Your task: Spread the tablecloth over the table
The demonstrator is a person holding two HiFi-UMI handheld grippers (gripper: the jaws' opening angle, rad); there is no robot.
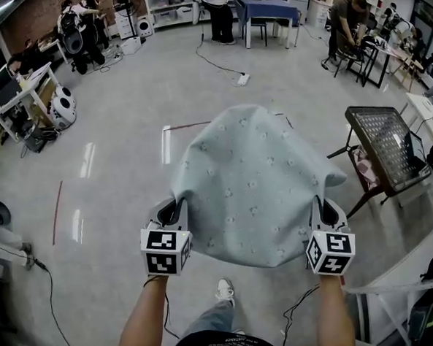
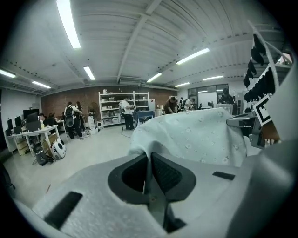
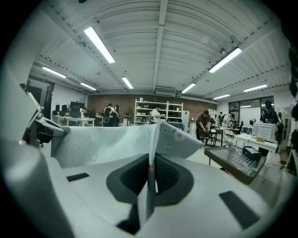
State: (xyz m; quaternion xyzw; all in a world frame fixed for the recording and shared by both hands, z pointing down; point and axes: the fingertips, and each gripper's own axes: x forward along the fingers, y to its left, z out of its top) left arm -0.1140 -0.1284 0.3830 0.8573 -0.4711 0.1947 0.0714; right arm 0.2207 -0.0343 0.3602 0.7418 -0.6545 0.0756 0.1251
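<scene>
The tablecloth (image 1: 250, 181) is pale blue-green with small flowers and billows in the air in front of me, spread between both grippers. My left gripper (image 1: 176, 211) is shut on its near left edge; in the left gripper view the cloth (image 2: 195, 135) runs up from between the closed pads. My right gripper (image 1: 322, 207) is shut on the near right edge, and the cloth (image 3: 116, 142) folds into its jaws in the right gripper view. The cloth hides whatever lies under it.
A dark mesh-topped table (image 1: 381, 145) stands on thin legs to the right, also in the right gripper view (image 3: 233, 160). A white desk edge (image 1: 398, 267) runs at lower right. Cables trail over the grey floor (image 1: 112, 138). People, desks and shelves stand far off.
</scene>
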